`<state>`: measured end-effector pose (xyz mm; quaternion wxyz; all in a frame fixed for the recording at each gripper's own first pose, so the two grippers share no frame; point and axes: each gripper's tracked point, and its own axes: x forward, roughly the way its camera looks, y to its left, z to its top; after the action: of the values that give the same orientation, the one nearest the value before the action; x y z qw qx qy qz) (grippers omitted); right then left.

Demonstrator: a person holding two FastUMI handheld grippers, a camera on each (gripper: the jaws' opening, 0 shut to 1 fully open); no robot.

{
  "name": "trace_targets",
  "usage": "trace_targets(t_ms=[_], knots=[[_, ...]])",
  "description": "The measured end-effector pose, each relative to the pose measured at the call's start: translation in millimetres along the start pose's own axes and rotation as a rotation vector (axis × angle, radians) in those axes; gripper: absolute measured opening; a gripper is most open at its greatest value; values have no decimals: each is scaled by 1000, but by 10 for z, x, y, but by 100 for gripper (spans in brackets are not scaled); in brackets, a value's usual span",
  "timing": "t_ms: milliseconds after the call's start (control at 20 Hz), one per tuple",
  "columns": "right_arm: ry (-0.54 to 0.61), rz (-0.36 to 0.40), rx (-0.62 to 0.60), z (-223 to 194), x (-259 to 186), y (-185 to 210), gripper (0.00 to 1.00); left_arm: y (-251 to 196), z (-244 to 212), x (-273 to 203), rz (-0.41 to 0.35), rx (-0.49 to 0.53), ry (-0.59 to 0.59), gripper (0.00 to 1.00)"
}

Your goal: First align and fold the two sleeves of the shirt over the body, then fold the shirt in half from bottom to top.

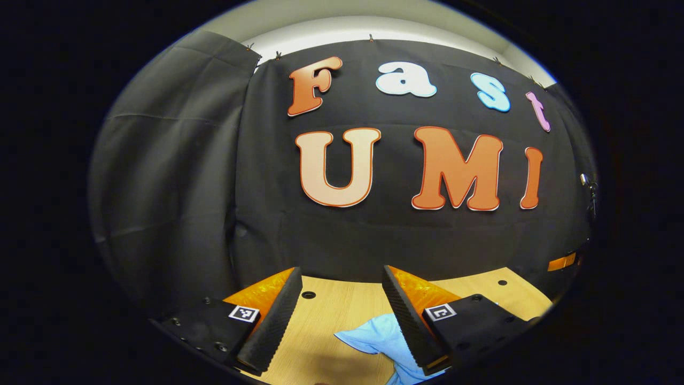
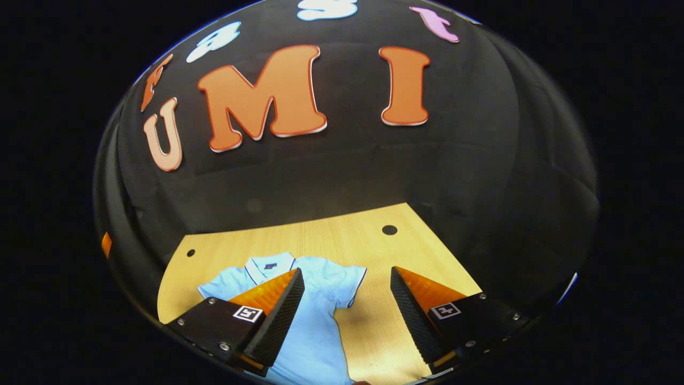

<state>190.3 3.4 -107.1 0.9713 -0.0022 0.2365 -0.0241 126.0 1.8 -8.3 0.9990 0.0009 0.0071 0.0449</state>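
Left gripper (image 1: 342,278): fingers spread wide, nothing between them, hanging above the table with no contact visible. Below it, a bit of the light-blue short-sleeved polo shirt (image 1: 374,338) pokes out from behind the right-hand finger (image 1: 409,315); looks like a sleeve end, but it's cut off at the edge of the left gripper view, so not sure.

Right gripper (image 2: 347,278): fingers also wide apart, holding nothing, above the table. Shirt (image 2: 315,321) lies flat on the light wooden tabletop with round holes (image 2: 342,235), white-trimmed collar (image 2: 270,264) pointing toward the black cloth back wall (image 2: 342,176). Both sleeves out to the sides, unfolded. One sleeve (image 2: 350,283) sits in the gap between the fingers; the left-hand finger (image 2: 278,315) covers part of the body. Bare wood under the right-hand finger (image 2: 414,315).
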Motion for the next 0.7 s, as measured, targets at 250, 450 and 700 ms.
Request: trace_targets(t_ms=[250, 450, 700], knots=[[176, 12, -32, -211, 757, 46, 98, -37, -149, 225, 24, -10, 27, 97], [304, -25, -20, -436, 1248, -54, 98, -10, -199, 424, 20, 21, 43, 97], [492, -56, -4, -854, 1690, -115, 98, 15, -313, 598, 6, 20, 72, 97]])
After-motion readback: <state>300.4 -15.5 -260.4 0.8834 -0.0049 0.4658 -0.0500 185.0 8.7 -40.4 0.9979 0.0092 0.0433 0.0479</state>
